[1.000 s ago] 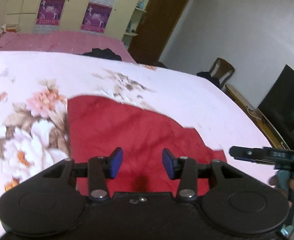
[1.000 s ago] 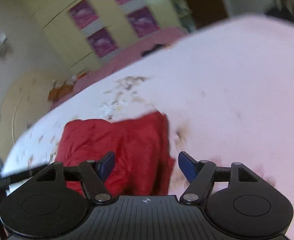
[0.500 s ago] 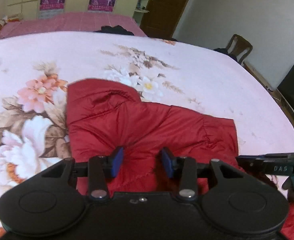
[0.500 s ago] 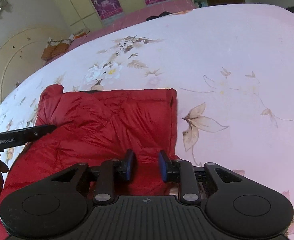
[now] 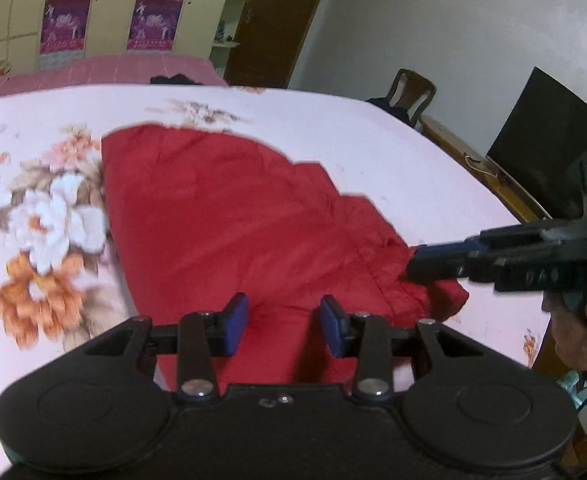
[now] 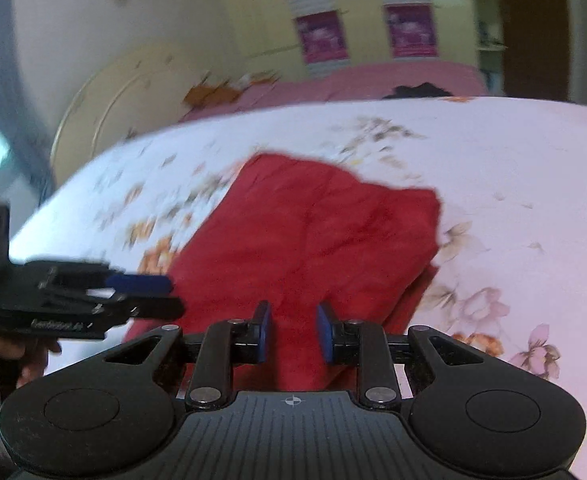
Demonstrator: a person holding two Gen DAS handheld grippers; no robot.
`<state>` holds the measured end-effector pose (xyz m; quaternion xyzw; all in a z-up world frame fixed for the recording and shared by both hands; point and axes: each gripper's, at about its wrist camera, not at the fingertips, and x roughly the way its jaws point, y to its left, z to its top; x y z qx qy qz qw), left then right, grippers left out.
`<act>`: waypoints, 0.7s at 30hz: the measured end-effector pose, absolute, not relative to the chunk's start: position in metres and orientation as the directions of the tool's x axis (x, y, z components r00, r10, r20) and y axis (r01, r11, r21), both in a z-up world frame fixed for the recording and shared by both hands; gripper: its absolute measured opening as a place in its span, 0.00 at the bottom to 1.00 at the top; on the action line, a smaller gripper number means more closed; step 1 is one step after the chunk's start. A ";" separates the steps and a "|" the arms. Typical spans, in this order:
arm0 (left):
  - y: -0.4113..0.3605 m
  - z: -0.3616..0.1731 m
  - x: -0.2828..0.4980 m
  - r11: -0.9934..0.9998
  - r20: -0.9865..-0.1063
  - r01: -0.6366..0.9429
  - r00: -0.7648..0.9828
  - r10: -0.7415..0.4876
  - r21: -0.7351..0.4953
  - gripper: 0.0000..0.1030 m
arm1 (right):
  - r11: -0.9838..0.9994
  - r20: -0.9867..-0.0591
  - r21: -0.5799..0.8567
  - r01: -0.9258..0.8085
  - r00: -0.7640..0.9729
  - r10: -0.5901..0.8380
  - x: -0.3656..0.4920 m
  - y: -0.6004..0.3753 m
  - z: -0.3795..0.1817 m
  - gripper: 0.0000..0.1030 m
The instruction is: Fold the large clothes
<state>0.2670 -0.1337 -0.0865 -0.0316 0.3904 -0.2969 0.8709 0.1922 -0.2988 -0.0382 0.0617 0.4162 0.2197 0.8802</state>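
Observation:
A red padded jacket [image 5: 233, 220] lies spread on the flowered pink bed cover [image 5: 373, 140]. My left gripper [image 5: 285, 328] is at its near hem, blue pads partly apart with thick red cloth bunched between them. The right gripper [image 6: 291, 332] also has its jaws narrowed on the near hem of the jacket [image 6: 313, 240]. In the left wrist view the right gripper [image 5: 413, 266] pinches the jacket's near right corner. The right wrist view shows the left gripper [image 6: 169, 294] at the jacket's near left corner. Both views are blurred by motion.
A wooden chair [image 5: 411, 92] and a dark screen [image 5: 541, 160] stand to the right of the bed. A second pink bed with a dark garment [image 5: 173, 79] lies behind, in front of wardrobes. A curved headboard [image 6: 105, 108] is at the far left. A hand [image 5: 573, 340] holds each gripper.
The right gripper's jaws went from wide apart to narrow on the jacket's hem. Both grippers have swung sideways, and the jacket now sits further off in both views.

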 end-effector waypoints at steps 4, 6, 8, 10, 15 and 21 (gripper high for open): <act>-0.132 -0.097 0.266 0.830 -0.672 0.486 0.522 -0.525 -0.272 0.36 | 0.923 -0.753 0.227 -0.312 0.545 0.369 0.190 -0.296 -0.071 0.25; -0.129 -0.109 0.267 0.833 -0.675 0.480 0.520 -0.523 -0.276 0.34 | 0.927 -0.769 0.246 -0.284 0.525 0.365 0.195 -0.299 -0.086 0.25; -0.127 -0.119 0.266 0.835 -0.676 0.472 0.519 -0.524 -0.284 0.33 | 0.931 -0.790 0.253 -0.265 0.499 0.357 0.198 -0.301 -0.107 0.25; -0.128 -0.128 0.264 0.842 -0.679 0.467 0.527 -0.511 -0.271 0.33 | 0.926 -0.787 0.295 -0.234 0.490 0.374 0.197 -0.306 -0.120 0.25; -0.123 -0.123 0.274 0.847 -0.689 0.409 0.506 -0.520 -0.339 0.32 | 0.927 -0.792 0.287 -0.242 0.485 0.372 0.203 -0.308 -0.108 0.25; -0.118 -0.078 0.283 0.866 -0.604 0.437 0.630 -0.488 -0.243 0.42 | 0.930 -0.679 0.325 -0.174 0.641 0.357 0.212 -0.345 -0.057 0.25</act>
